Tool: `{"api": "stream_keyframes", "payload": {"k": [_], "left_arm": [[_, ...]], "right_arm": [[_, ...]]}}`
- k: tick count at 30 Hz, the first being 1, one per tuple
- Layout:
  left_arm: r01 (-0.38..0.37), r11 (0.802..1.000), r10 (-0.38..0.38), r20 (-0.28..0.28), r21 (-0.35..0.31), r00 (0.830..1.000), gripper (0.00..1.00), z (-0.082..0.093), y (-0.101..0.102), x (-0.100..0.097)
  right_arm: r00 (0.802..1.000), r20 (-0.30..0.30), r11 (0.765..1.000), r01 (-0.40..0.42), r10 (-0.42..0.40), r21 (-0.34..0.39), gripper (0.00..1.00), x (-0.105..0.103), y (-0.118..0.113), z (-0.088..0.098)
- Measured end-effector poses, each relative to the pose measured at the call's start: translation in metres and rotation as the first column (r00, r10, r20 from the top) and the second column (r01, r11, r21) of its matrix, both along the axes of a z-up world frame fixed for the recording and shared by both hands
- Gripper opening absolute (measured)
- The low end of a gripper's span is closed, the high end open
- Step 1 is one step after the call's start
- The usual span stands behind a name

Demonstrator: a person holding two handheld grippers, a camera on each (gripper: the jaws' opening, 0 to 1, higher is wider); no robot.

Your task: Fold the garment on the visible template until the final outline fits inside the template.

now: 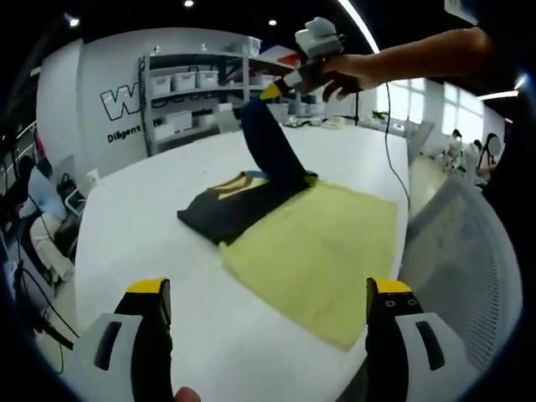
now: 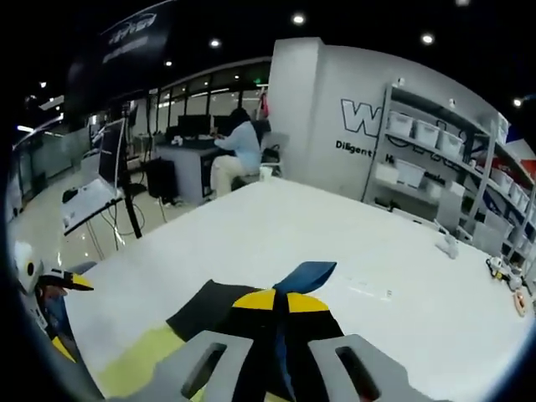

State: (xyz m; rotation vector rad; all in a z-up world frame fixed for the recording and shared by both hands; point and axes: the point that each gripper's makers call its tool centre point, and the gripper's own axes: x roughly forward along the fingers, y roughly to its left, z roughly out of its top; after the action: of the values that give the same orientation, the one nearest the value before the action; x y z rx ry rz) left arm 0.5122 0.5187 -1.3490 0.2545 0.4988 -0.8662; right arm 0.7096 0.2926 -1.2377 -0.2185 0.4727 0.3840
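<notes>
Up front, left gripper (image 1: 266,295) fingers (image 1: 149,295) spread wide, nothing between them, hovering over white table (image 1: 151,226) near the close edge. Just beyond: yellow template (image 1: 322,251) lying flat on table, dark garment (image 1: 243,201) partly on template's far corner, mostly spilling off onto bare table to the left. Yellow print showing on garment. One blue part of garment pulled up off the table, rising to right gripper (image 1: 270,90) held in a hand (image 1: 352,71) up high; yellow fingertips pinched on that cloth.

Right gripper view: right gripper (image 2: 280,303) fingers (image 2: 251,303) closed narrow on garment (image 2: 306,276), blue cloth squeezed between yellow tips and sticking out past them. Dark rest of garment hanging below, over table (image 2: 335,243); strip of yellow template (image 2: 142,360) at lower left. Left gripper (image 2: 59,285) at far left edge of that view, too cropped to tell its state there.

Further out: shelves (image 1: 201,84) with white bins behind table, wall lettering, person seated at a desk (image 2: 239,146) in the background, mesh chair back (image 1: 465,251) beside table on the right.
</notes>
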Motion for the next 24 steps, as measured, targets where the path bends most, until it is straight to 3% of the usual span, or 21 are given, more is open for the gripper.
{"api": "stream_keyframes", "payload": {"k": [11, 24], "left_arm": [[-0.039, 0.999, 0.039, -0.029, -0.01, 0.999, 0.92, -0.01, 0.016, -0.001], [-0.064, 0.998, 0.064, -0.045, -0.005, 0.997, 0.92, -0.02, 0.029, -0.003]], "right_arm": [[0.998, -0.061, 1.0, 0.002, -0.001, 0.017, 0.0, 0.004, 0.027, -0.031], [0.986, -0.165, 0.999, -0.037, 0.036, 0.001, 0.0, -0.009, 0.063, -0.087]]}}
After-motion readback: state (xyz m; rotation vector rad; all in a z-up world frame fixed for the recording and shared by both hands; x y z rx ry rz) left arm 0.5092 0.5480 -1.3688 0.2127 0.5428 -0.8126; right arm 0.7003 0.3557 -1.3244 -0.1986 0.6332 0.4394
